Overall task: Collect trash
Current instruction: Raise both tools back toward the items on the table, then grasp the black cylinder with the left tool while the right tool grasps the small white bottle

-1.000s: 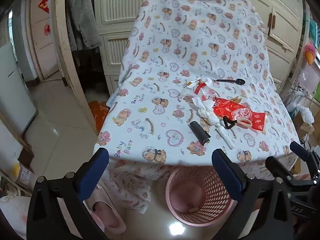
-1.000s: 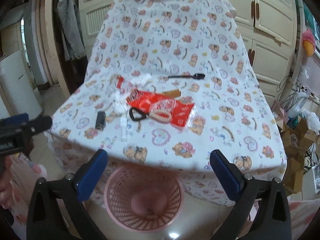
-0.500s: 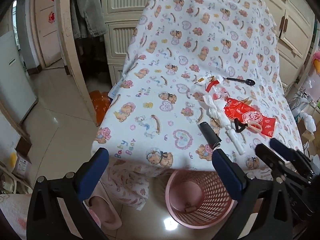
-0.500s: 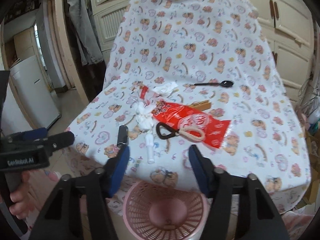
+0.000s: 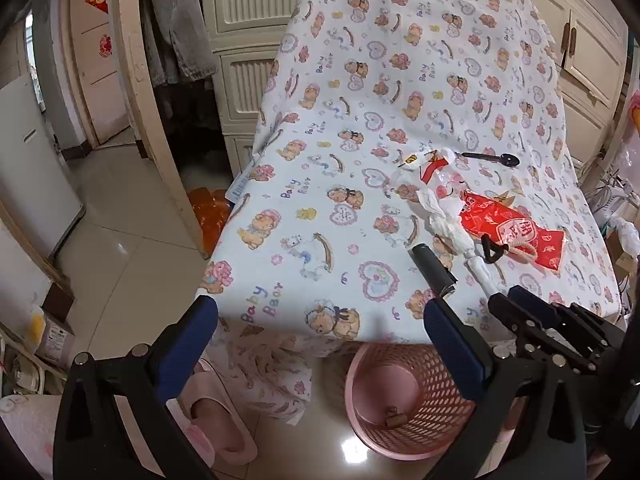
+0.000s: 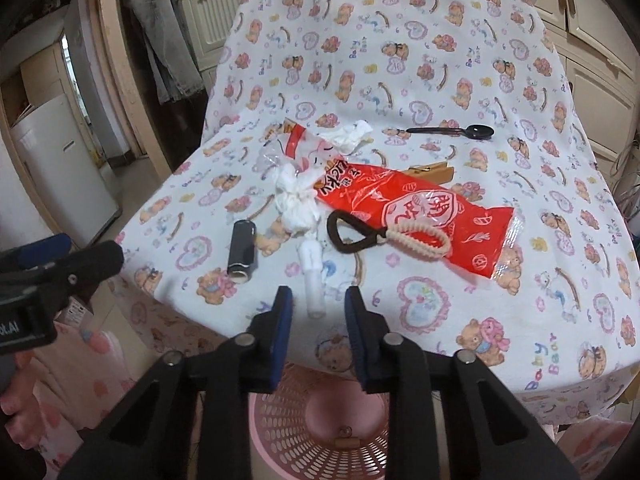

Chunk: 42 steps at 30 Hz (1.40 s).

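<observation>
Trash lies on the bear-print tablecloth (image 6: 480, 80): a red snack wrapper (image 6: 412, 216), a clear wrapper (image 6: 304, 148), knotted white tissue (image 6: 296, 196), a white tube (image 6: 312, 276) and a black cylinder (image 6: 242, 254). My right gripper (image 6: 318, 306) hovers at the table's near edge, its jaws closing. The tube's near end lies between its fingertips, and the pads stand apart from it. In the left wrist view the same gripper (image 5: 506, 296) reaches in from the right. My left gripper (image 5: 318, 316) is open and empty, short of the table edge. A pink basket (image 5: 420, 420) stands on the floor below.
A black spoon (image 6: 452, 131), a wooden clothespin (image 6: 432, 170) and a brown-and-beige loop (image 6: 348, 232) also lie on the cloth. A small brown clip (image 5: 394, 420) sits in the basket. Cream cabinets (image 5: 256, 12) stand behind, pink slippers (image 5: 216, 428) on the tiled floor.
The right gripper's jaws have narrowed from wide apart to a small gap. It has come forward and down to the table edge, over the white tube. The left gripper has hardly moved.
</observation>
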Available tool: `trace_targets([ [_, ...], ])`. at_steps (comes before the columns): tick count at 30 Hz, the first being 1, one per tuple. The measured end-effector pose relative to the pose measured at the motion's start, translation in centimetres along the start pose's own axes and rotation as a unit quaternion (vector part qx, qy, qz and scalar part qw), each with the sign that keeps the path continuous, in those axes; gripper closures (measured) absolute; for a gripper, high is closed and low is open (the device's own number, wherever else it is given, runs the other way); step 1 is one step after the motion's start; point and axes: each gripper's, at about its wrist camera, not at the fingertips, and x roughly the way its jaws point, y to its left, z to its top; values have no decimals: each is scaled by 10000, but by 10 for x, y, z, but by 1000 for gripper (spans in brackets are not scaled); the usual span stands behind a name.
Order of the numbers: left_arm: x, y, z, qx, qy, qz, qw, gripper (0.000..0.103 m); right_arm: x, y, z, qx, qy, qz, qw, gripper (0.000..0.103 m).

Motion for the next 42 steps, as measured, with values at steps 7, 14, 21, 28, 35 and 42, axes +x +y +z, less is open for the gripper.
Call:
trace_targets([
  [7,0,0,0,0,-20,35,10000,1,-3,1,-1,-111,12,-190,9998,94],
  [14,-1,-6,0,64,-29,18,10000,1,-30,-13,6,231,-314,-25,9992,95],
  [21,1,-9,-1,50,54,3,10000,1,-53,-36,16,532,-636,-310,9961,95],
  [28,3,-12,-3,149,6,177,9997,1,-47,-48,17,814,-522,-186,9951,95],
  [35,6,-9,-4,68,88,144,9998,1,-41,-46,16,845,-441,77,9954,94],
  [42,6,-9,-4,105,113,147,9998,1,-20,-47,8,974,-32,179,9951,94],
])
